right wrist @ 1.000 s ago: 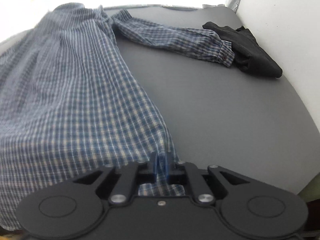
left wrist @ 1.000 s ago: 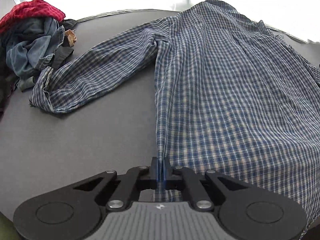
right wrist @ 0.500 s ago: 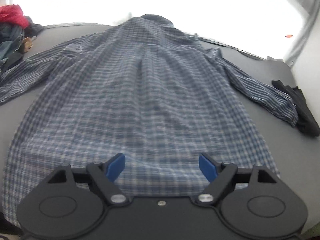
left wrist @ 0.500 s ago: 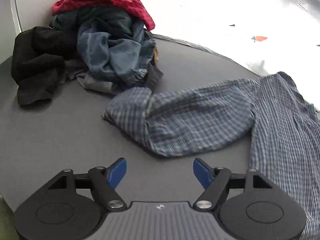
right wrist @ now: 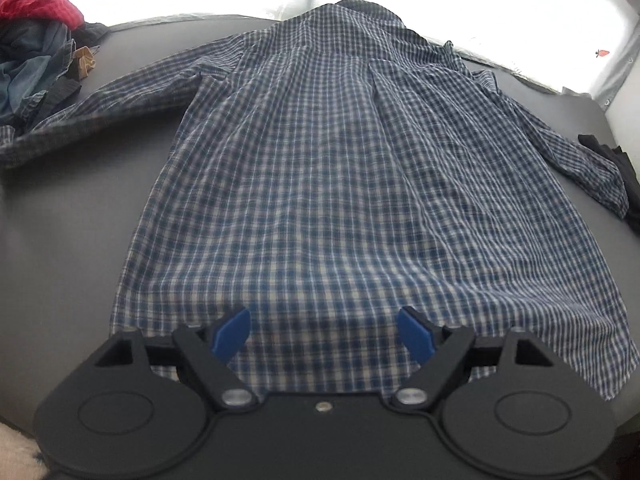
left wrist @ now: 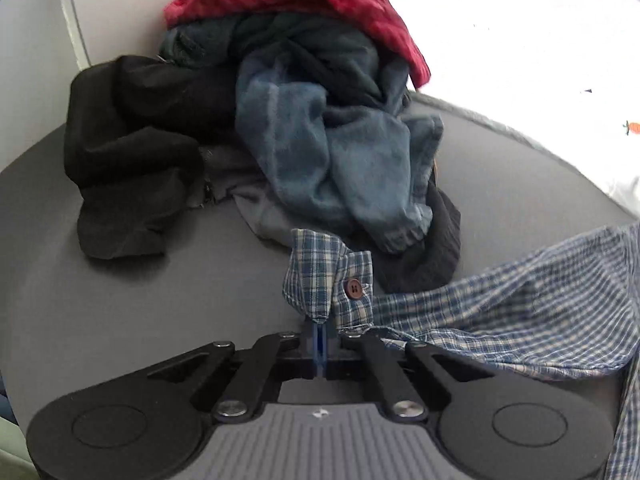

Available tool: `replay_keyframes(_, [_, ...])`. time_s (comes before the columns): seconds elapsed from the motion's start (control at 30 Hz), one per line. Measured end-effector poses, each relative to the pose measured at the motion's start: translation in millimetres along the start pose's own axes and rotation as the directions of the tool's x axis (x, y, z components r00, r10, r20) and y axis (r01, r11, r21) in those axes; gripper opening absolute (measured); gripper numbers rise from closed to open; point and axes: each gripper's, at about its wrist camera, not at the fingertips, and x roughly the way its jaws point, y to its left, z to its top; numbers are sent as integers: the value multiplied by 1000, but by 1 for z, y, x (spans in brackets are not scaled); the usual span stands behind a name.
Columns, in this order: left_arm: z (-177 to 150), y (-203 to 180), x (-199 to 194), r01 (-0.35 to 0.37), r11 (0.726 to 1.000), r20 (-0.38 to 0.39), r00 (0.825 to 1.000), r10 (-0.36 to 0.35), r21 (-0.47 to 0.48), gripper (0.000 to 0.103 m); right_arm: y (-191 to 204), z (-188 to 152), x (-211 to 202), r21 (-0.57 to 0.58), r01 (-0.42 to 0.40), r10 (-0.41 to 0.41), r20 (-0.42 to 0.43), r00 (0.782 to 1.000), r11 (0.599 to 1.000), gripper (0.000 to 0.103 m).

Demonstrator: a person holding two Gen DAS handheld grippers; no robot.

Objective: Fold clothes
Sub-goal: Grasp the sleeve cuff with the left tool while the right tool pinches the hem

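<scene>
A blue and white checked shirt (right wrist: 352, 168) lies spread flat on the grey table (right wrist: 72, 240), collar at the far end, hem toward me. My left gripper (left wrist: 320, 334) is shut on the cuff (left wrist: 328, 280) of the shirt's left sleeve (left wrist: 520, 312); the cuff stands up from the pads with a dark red button showing. The sleeve trails off to the right. Above the shirt's hem my right gripper (right wrist: 322, 336) stands open, its blue pads wide apart, with nothing gripped.
A heap of unfolded clothes (left wrist: 304, 132), red, blue denim and black, sits just beyond the cuff against a white wall. It shows at far left in the right wrist view as the heap (right wrist: 36, 52). A folded black garment (right wrist: 616, 168) lies by the right sleeve's end.
Both grippers let go of the hem corners and opened. The left one swung to the sleeve end by the heap and shut on the cuff. The right one moved to mid-hem.
</scene>
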Motion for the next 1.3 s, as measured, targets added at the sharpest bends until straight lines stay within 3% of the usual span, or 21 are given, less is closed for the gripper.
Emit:
replay_keyframes(0.1, [23,10,-30,74,997,121,990,-76,18,3,10,-9,-11,-24,-2,2,9,1000,1000,82])
replay_keyframes(0.27, [41,-14,-55,87,982,272,954,-130,166,3,42,-15,-31,-97,-79,86,66,994,992,72])
replay_keyframes(0.4, [49,-24,-53,120,980,282,946,-163,161,3,76,-15,-25,-193,-156,169,51,984,969,61])
replay_keyframes(0.5, [58,-24,-48,129,981,279,946,-166,144,3,97,-16,-3,-228,-181,175,-44,984,957,40])
replay_keyframes(0.53, [61,-23,-47,131,982,285,944,-166,136,3,101,-15,4,-219,-190,178,-71,981,957,28])
replay_keyframes(0.63, [75,-20,-46,142,984,303,938,-170,113,3,99,-12,5,-183,-207,194,-85,977,961,0])
replay_keyframes(0.8, [104,-14,-49,158,983,358,916,-181,93,3,106,-7,0,-161,-276,266,-81,960,948,0])
replay_keyframes(0.9, [114,-14,-49,118,988,389,910,-147,96,3,127,-6,-6,-253,-319,310,-76,948,913,0])
replay_keyframes(1.03, [110,-5,-41,81,994,354,930,-102,75,7,127,-6,-3,-266,-358,343,-104,934,895,5])
replay_keyframes(1.1, [100,3,-36,51,997,332,941,-70,65,8,109,-4,-10,-208,-364,355,-77,931,908,18])
replay_keyframes(1.17, [86,13,-29,12,999,292,956,-26,50,8,86,-3,-19,-152,-345,343,-40,939,926,30])
replay_keyframes(1.3, [43,39,-19,-65,998,183,981,62,11,14,31,-9,-23,-14,-262,261,-16,965,965,30])
